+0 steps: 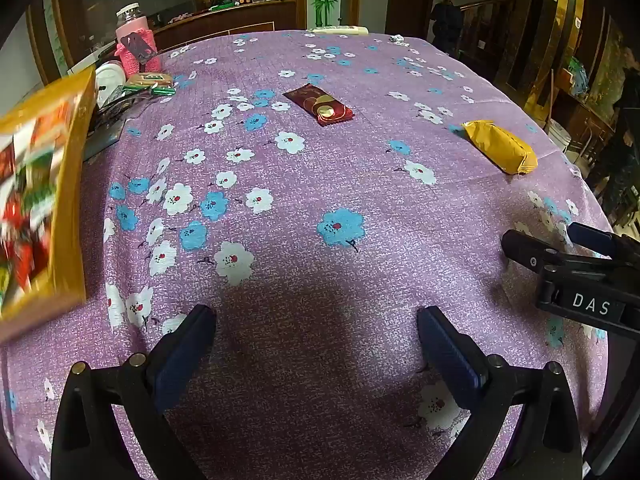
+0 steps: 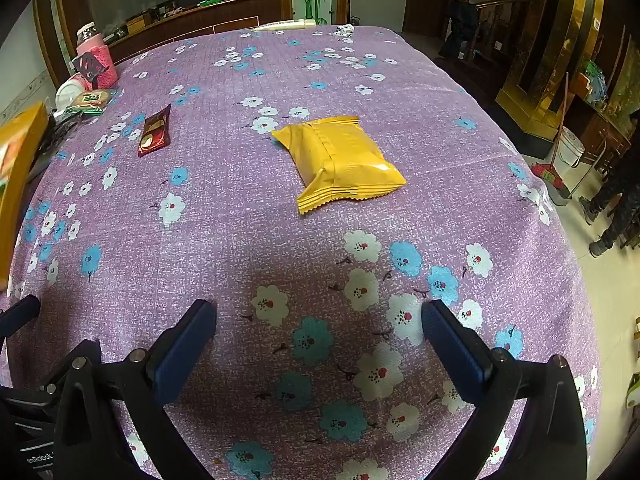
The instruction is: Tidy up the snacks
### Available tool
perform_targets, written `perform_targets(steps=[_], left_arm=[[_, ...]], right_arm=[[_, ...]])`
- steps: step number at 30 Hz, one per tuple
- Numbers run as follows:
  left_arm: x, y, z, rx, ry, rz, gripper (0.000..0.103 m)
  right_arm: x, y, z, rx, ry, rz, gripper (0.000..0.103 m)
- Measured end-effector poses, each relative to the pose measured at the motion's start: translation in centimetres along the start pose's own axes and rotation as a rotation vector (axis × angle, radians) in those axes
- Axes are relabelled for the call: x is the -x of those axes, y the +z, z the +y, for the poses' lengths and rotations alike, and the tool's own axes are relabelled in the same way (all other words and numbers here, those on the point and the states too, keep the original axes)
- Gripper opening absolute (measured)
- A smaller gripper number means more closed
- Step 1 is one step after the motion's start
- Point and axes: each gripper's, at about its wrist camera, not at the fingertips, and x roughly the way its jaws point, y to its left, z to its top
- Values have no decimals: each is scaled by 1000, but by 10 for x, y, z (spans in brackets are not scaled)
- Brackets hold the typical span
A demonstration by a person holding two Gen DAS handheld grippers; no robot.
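A yellow snack packet [image 2: 340, 164] lies on the purple flowered tablecloth [image 2: 280, 80], straight ahead of my right gripper [image 2: 320, 320], which is open and empty. The packet also shows at the right in the left wrist view [image 1: 500, 146]. A dark red snack wrapper [image 1: 320, 105] lies mid-table, ahead of my left gripper [image 1: 316, 324], which is open and empty; it also shows in the right wrist view [image 2: 154, 132]. A yellow-orange box with colourful packets [image 1: 36, 200] stands at the left edge. The right gripper's body [image 1: 580, 268] shows at the right of the left wrist view.
At the far left corner stand a pink knitted-sleeve jar [image 1: 136, 46], a white round container [image 1: 110, 78], a green-labelled snack [image 1: 154, 79] and dark items. A white remote-like object [image 1: 340, 30] lies at the far edge. The table's right edge drops to the floor, with a bucket [image 2: 570, 150] and broom.
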Motion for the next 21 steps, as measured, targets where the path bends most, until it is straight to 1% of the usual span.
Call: perform_targets(steps=[21], left_arm=[[0,0,0,0,-1,-4,102]], right_arm=[[1,0,0,0,0,0,103]])
